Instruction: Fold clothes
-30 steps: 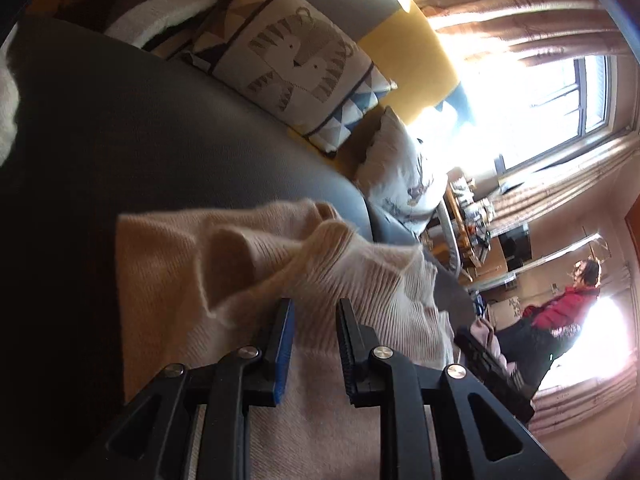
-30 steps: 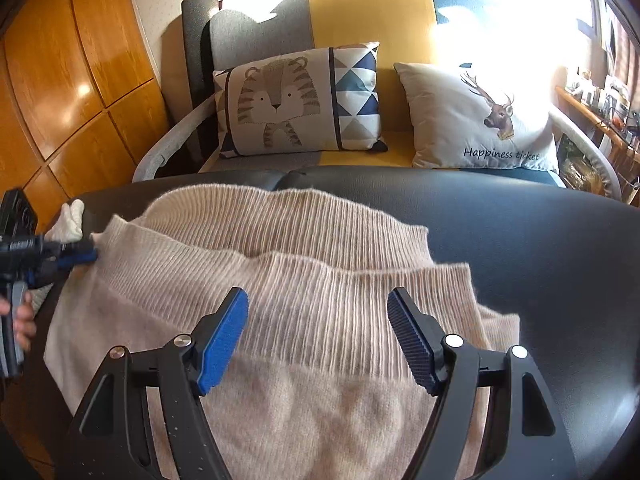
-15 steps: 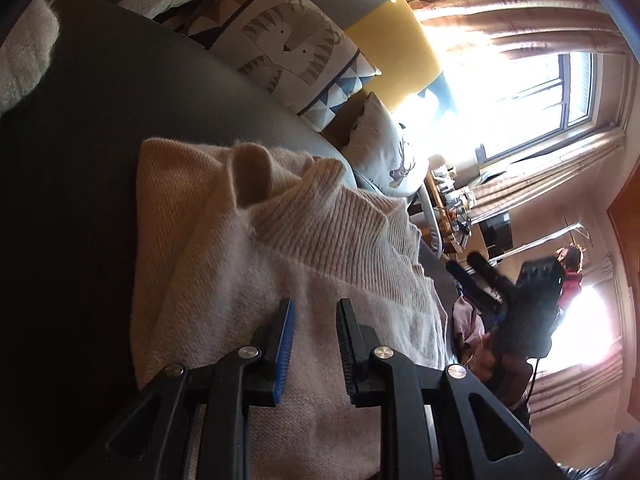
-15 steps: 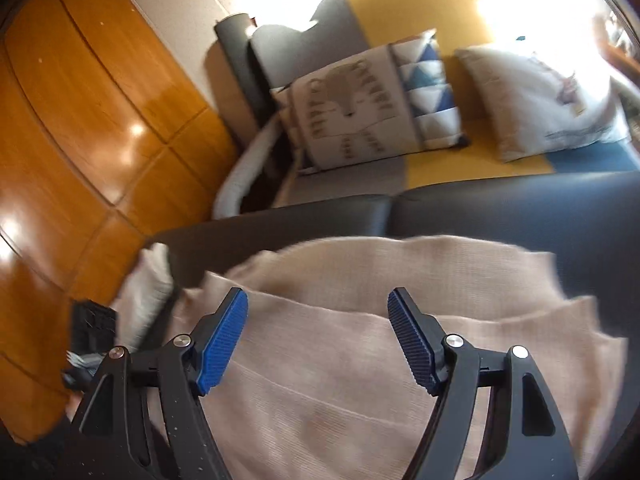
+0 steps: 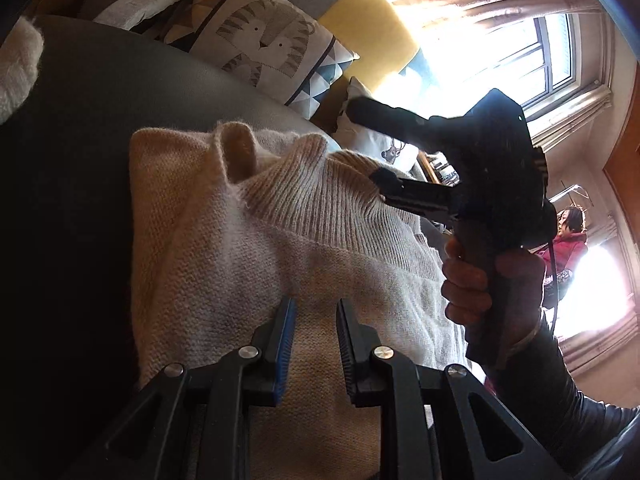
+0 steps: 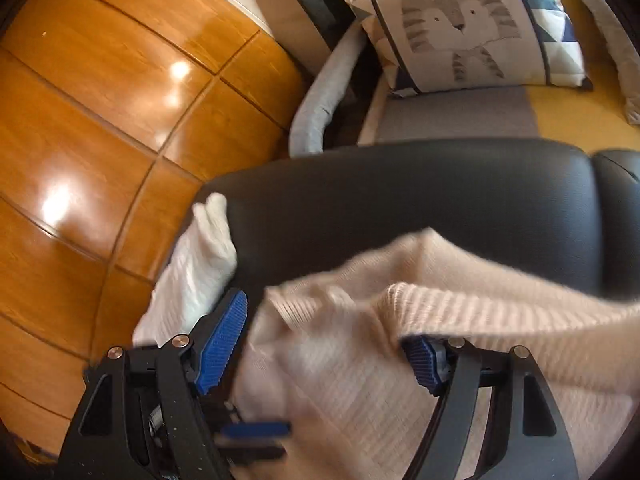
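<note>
The left gripper (image 5: 313, 328) is seen from behind its two fingers, which stand narrowly apart with a slim gap between the pads; whether cloth is pinched there cannot be told, as the beige sweater (image 5: 248, 248) lies right under them. The right gripper (image 6: 324, 344) is spread wide, and a ribbed fold of the sweater (image 6: 440, 320) is draped over one finger while the other pad is bare. In the left view this right gripper (image 5: 376, 152) is held by a hand (image 5: 484, 280), one finger above the ribbed band and one at its edge.

The sweater is spread on a dark leather seat (image 6: 400, 192), partly folded, with a raised pleat near the far corner. It is judged to be soft, light and limp, with a fuzzy knit that should grip the ridged pads well but stretch and sag if lifted by one point. The thicker ribbed hem or a doubled edge is judged the best place to be taken, both corners at once.

A white knit (image 6: 196, 272) lies just beside the sweater at the seat's edge. A tiger cushion (image 6: 472, 24) is propped on a sofa beyond.
</note>
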A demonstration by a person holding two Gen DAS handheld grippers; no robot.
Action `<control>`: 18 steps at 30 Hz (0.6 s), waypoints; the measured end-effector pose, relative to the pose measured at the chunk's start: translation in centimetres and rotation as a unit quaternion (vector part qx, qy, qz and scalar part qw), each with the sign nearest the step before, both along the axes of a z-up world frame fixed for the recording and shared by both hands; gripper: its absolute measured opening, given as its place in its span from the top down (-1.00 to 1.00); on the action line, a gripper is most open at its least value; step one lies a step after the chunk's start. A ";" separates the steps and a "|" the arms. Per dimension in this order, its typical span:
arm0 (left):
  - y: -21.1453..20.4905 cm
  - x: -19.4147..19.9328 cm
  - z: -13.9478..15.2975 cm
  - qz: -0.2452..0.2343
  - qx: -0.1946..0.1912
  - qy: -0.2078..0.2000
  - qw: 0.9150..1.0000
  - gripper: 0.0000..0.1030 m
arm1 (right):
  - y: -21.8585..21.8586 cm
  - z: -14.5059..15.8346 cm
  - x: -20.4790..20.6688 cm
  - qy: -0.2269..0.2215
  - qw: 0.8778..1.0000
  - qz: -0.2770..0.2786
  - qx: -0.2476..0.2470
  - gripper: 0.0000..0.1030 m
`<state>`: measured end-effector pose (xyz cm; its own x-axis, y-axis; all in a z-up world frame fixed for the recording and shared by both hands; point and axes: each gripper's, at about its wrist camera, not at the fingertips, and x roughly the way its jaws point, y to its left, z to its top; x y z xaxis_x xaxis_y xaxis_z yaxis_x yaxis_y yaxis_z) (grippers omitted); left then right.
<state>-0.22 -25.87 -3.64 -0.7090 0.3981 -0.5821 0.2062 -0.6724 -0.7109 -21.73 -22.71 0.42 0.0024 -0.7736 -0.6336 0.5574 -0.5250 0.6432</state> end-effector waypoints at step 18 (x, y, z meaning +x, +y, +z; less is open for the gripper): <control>-0.9 -1.1 1.2 0.020 -0.024 -0.011 0.999 0.59 | 7.9 3.4 4.4 0.177 0.980 -0.054 0.079 -0.60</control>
